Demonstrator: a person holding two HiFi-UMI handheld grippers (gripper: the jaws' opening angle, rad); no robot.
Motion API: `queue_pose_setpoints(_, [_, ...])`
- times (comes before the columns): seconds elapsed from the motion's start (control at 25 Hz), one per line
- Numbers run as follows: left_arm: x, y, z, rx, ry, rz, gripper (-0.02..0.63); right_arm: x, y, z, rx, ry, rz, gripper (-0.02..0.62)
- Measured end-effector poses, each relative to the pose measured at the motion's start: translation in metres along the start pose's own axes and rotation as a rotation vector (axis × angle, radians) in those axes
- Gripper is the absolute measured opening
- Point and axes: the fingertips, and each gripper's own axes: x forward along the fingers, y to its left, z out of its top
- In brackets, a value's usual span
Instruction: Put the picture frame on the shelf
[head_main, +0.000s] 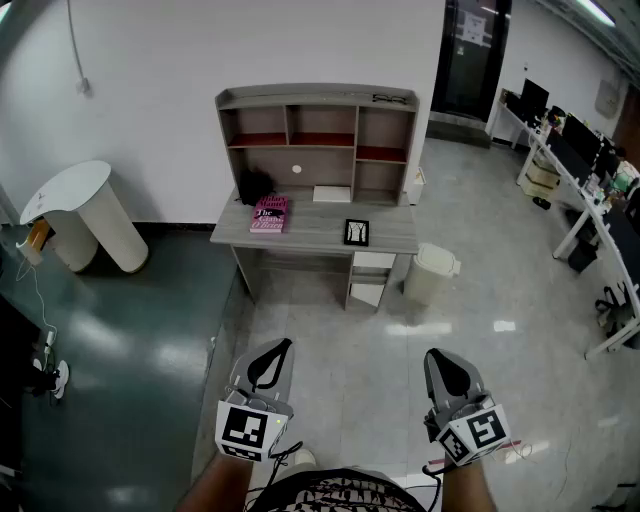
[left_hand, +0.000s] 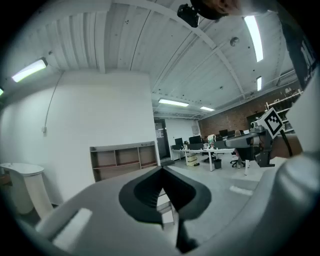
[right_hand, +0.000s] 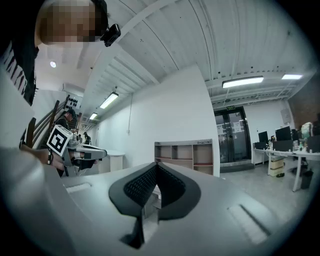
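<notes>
Resting untouched on the desk (head_main: 312, 226), the picture frame (head_main: 356, 232) sits below the shelf (head_main: 320, 146), well apart from the left claw (head_main: 284, 346) and right claw (head_main: 433, 356), both clenched and empty; approach, grasp and placement all remain.

a white wall (head_main: 160, 60) backs the shelf (head_main: 316, 97) on its grey desk (head_main: 318, 228). the floor (head_main: 480, 340) shines; a white bin (head_main: 432, 272) stands beside the desk. office tables (head_main: 577, 197) line the right.
</notes>
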Motion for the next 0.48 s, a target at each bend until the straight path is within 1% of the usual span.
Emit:
queue_pose_setpoints(0.12, [0.0,0.01,-0.005,0.008,0.0,-0.004,0.002,0.01,0.005,-0.005,-0.007,0.009,-0.012,0.028])
queue_pose_setpoints(0.28, [-0.001,0.029,-0.008,0.019,-0.018,0.02,0.002,0.024,0.013,-0.011,-0.013,0.018,-0.018,0.026])
queue_pose_setpoints(0.4, [-0.005,0.043,-0.005,0.014,-0.052,0.048,0.002,0.033,0.019,-0.008,-0.048,0.016,-0.028,0.028])
queue_pose_setpoints(0.48, [-0.007,0.05,0.003,0.012,-0.088,0.051,0.002,0.038,0.022,-0.003,-0.064,0.004,-0.039,0.028])
